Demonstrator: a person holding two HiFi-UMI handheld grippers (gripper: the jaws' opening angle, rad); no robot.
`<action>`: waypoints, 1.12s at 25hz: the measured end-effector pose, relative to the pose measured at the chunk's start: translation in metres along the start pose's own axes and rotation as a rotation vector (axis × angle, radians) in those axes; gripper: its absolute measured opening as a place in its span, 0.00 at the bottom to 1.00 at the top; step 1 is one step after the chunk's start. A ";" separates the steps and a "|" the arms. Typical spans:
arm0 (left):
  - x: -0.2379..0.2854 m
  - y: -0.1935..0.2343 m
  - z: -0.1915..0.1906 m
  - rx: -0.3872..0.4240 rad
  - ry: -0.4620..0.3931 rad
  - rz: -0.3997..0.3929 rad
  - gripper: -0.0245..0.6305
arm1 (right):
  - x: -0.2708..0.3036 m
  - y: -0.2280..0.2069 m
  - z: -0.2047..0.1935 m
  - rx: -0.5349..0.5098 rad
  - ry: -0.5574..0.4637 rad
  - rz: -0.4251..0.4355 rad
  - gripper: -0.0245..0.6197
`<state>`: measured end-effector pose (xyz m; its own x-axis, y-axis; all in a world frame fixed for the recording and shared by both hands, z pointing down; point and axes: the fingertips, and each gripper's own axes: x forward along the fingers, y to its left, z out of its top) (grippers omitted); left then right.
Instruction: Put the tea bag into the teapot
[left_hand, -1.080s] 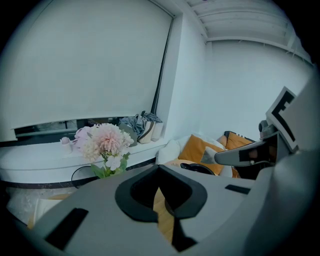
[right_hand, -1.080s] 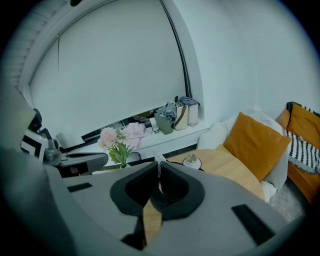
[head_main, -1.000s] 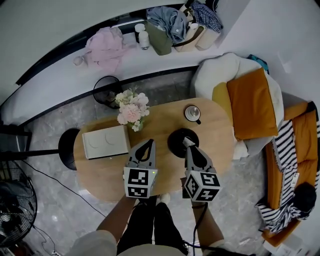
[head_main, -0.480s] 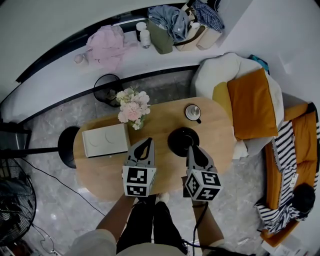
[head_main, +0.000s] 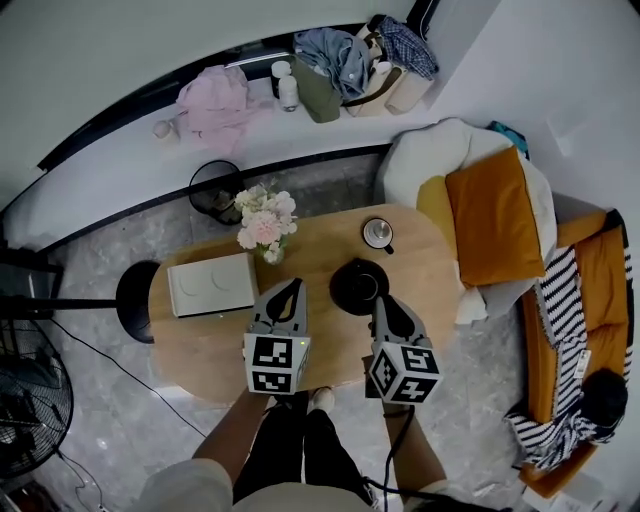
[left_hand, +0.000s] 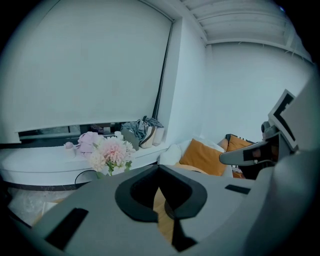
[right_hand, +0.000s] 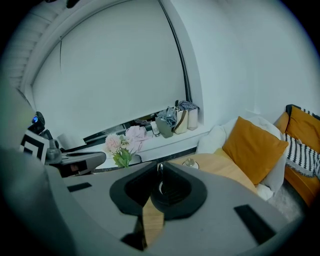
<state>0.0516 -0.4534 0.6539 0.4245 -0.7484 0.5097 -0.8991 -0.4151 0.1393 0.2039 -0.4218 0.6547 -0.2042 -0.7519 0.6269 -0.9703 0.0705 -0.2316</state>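
Hovering right gripper (head_main: 378, 299) at the round black teapot (head_main: 353, 284) rim, jaws pinched shut on what looks like the small pale tea bag (right_hand: 159, 168) | left gripper (head_main: 291, 287) closed, empty | risk: letting go off-centre drops it onto the oval wooden table (head_main: 200, 345)

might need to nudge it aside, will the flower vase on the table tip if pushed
The flower vase looks top-heavy: its blooms spread much wider than the small base, so a high push would probably tip it. Pushed low, it may slide on the smooth wooden table. The petals look soft, likely to crush under jaws.
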 end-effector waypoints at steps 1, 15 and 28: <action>-0.002 -0.002 0.003 0.001 -0.005 0.000 0.04 | -0.003 -0.001 0.002 0.000 -0.005 -0.002 0.10; -0.070 -0.039 0.059 0.028 -0.097 -0.012 0.04 | -0.088 -0.010 0.045 -0.010 -0.109 -0.032 0.09; -0.137 -0.072 0.122 0.040 -0.204 -0.012 0.04 | -0.172 -0.009 0.092 -0.118 -0.217 0.004 0.09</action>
<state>0.0712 -0.3847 0.4706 0.4515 -0.8310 0.3251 -0.8907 -0.4414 0.1087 0.2601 -0.3539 0.4804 -0.1878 -0.8738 0.4486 -0.9806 0.1404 -0.1370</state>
